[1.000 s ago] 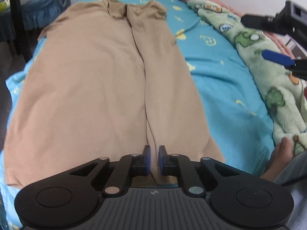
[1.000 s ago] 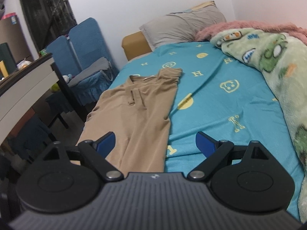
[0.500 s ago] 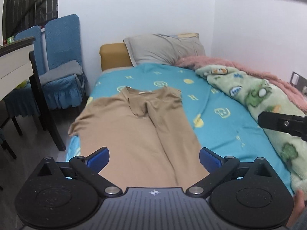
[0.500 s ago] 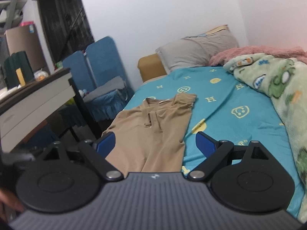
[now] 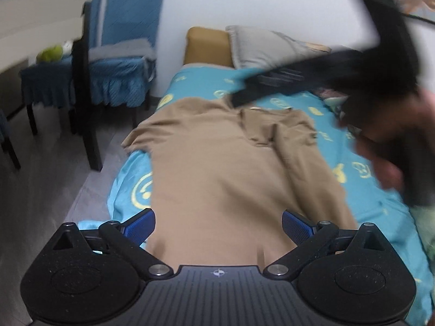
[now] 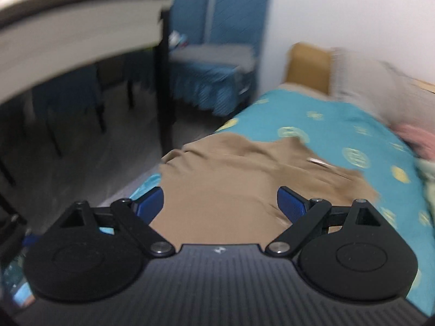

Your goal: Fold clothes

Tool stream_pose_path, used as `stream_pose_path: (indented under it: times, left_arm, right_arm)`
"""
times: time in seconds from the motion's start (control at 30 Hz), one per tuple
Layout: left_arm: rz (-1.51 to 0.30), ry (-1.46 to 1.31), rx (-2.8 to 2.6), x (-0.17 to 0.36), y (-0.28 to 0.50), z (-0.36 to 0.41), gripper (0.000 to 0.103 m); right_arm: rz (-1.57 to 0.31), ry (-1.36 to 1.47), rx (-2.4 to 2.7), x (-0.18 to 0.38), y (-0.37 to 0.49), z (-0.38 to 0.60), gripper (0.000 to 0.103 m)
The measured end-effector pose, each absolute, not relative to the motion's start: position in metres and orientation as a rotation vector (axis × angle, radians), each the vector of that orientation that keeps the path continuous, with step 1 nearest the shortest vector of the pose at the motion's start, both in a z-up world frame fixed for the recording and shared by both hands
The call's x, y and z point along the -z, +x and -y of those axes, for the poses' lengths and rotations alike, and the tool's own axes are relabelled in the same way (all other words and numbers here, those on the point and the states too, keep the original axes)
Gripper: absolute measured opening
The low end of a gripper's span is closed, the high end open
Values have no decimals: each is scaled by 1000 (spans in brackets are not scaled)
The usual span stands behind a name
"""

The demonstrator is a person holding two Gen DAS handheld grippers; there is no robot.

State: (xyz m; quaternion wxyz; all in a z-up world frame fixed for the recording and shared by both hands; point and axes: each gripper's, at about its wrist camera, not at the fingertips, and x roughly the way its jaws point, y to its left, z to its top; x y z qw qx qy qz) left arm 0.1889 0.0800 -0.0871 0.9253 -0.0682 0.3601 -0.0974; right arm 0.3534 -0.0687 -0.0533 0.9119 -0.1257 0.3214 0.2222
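A tan shirt (image 5: 223, 168) lies flat on the blue bed sheet (image 5: 361, 190), its right side folded over toward the middle and its collar at the far end. It also shows in the right wrist view (image 6: 225, 190). My left gripper (image 5: 218, 225) is open and empty above the shirt's near hem. My right gripper (image 6: 220, 205) is open and empty above the shirt's left part. In the left wrist view the right gripper and the hand holding it (image 5: 380, 87) are a dark blur above the far right of the shirt.
A grey pillow (image 5: 272, 46) and a tan headboard (image 5: 208, 46) are at the bed's far end. Blue-covered chairs (image 5: 122, 54) and a dark-legged table (image 6: 68, 35) stand on the floor left of the bed. A green blanket (image 5: 424, 228) lies at the bed's right edge.
One second ago the left gripper was shut on the shirt's hem; it let go, opened and lifted. The right gripper has swung left over the shirt, toward the bed's left edge.
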Motion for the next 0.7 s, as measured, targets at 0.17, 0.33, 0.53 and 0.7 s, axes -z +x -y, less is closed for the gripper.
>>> stream_pose_path:
  times: [0.17,0.33,0.53,0.7]
  left_arm:
    - [-814,-224,120,129,222,-103,97]
    - [-850,-240,57,155,237,-114,97]
    - [-818,-227,28,164,240,-113,101]
    - [-787,-287,17,161,238,-118,100]
  right_arm:
    - [-739,-368,-555,104,444,-34,91]
    - [-769,-517,-628,157,504,-120,91]
    - [-874,-777,-602,223,541,-184,69]
    - [-885,-864,-507,240,548,-184,6]
